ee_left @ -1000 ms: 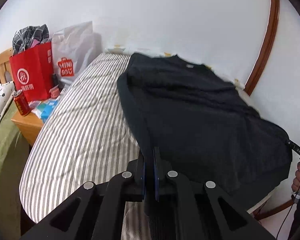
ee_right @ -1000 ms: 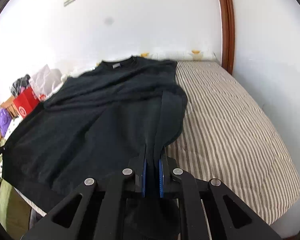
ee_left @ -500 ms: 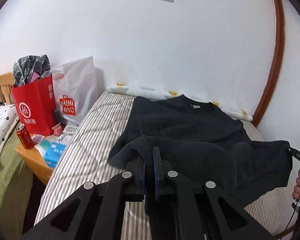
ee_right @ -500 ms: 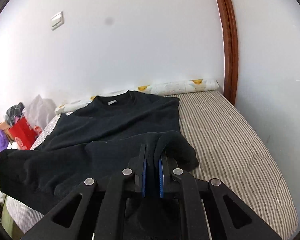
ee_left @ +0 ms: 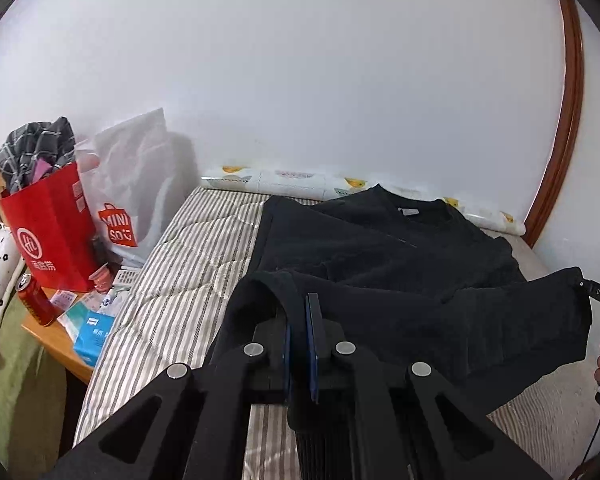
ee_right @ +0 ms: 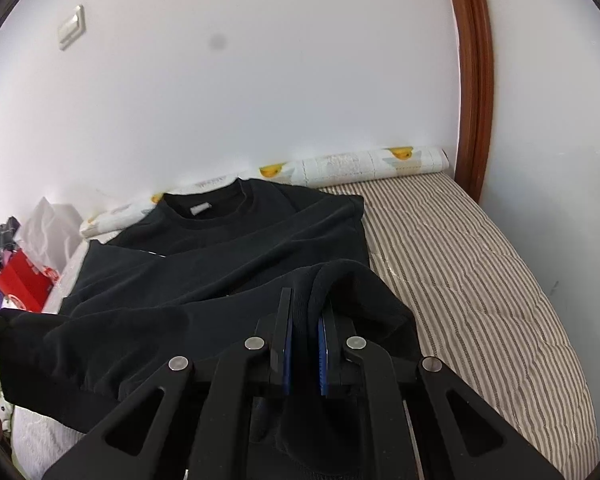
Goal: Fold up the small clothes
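Claws, left [ee_left: 300, 320] and right [ee_right: 305, 316], pinch black sweatshirt [ee_left: 380, 252] hem above striped mattress [ee_right: 460, 260] beside white wall [ee_right: 260, 80].

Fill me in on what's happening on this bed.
A person is folding a black sweatshirt on a striped mattress with a gripper in each hand. The left gripper and the right gripper are each shut on a corner of the bottom hem, which is lifted off the mattress and stretched between them. The collar end lies flat near the wall. The bottom half hasn't been laid over the top half yet.
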Demonstrator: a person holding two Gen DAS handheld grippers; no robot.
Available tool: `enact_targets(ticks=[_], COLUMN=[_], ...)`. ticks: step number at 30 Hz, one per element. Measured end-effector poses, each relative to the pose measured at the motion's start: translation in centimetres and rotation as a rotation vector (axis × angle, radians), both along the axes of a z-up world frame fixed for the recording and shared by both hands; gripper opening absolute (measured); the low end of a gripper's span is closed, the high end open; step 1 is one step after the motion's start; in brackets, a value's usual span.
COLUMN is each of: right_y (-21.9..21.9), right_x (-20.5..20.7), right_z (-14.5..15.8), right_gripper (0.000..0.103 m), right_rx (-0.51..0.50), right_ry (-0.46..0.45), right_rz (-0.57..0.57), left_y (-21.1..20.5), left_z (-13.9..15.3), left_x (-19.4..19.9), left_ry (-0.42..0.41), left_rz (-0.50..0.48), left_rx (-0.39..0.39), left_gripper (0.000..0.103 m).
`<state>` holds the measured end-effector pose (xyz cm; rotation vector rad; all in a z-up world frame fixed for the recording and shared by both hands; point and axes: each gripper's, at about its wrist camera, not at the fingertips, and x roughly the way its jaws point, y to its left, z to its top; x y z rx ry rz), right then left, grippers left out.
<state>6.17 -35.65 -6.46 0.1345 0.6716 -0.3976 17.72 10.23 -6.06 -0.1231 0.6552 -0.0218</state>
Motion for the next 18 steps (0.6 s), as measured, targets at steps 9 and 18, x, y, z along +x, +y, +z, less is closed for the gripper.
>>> enact_targets(ticks=[9,18], right_y=[-1.2,-2.8], right_x=[4.2,7.2], right_z=[-2.4,-5.1], right_gripper=[0.01,0.01], right_rx=[-0.012,-0.015], right_ry=[0.077,0.133], right_rz=[-0.041,-0.067], left_y=[0.9,1.5], left_z=[-2.5,-4.6], left_x=[4.2,6.8], left_ry=[0.091,0.152], left_rz=[0.017,0.026], left_rx=[-0.013,-0.015], left_gripper=[0.007,0.007])
